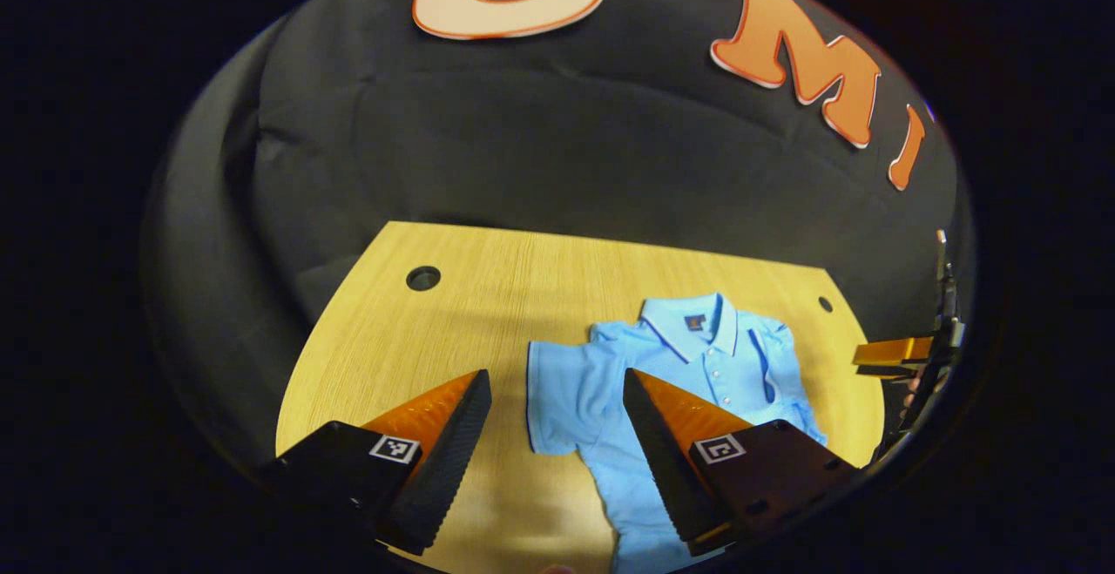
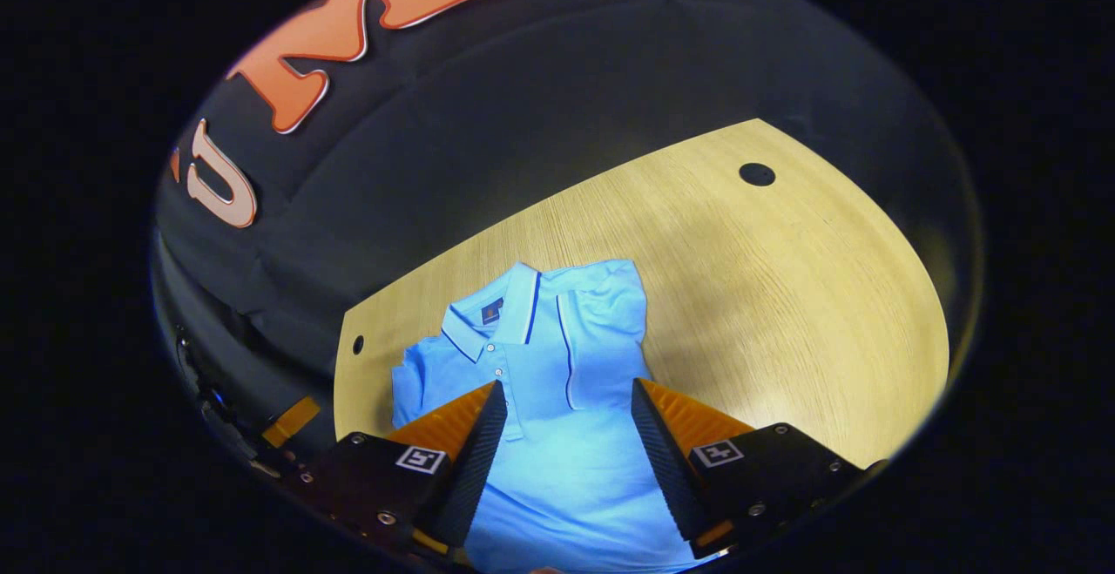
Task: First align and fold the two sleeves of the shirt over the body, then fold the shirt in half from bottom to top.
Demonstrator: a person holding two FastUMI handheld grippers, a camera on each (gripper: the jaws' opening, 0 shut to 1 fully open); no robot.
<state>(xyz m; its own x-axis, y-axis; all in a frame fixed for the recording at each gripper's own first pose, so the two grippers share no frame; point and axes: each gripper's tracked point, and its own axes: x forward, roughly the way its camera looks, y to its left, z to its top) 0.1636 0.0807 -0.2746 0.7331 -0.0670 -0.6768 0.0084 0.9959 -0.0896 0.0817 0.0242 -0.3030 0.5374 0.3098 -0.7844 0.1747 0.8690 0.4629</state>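
Both grippers, left gripper (image 1: 557, 443) and right gripper (image 2: 566, 452), hovered spread apart; the shirt (image 2: 540, 382) looked soft and limp, its outstretched sleeve (image 1: 557, 400) hem best pinched.

Light blue polo shirt (image 1: 697, 365) (image 2: 540, 382) lies flat, front up, on the wooden table, collar at the far end, hem nearest. Dark piping on collar and cuffs, buttoned placket, small dark neck label. Right sleeve (image 2: 601, 330) is folded in over the chest. Left sleeve (image 1: 557, 395) is spread out flat to the side, unfolded.
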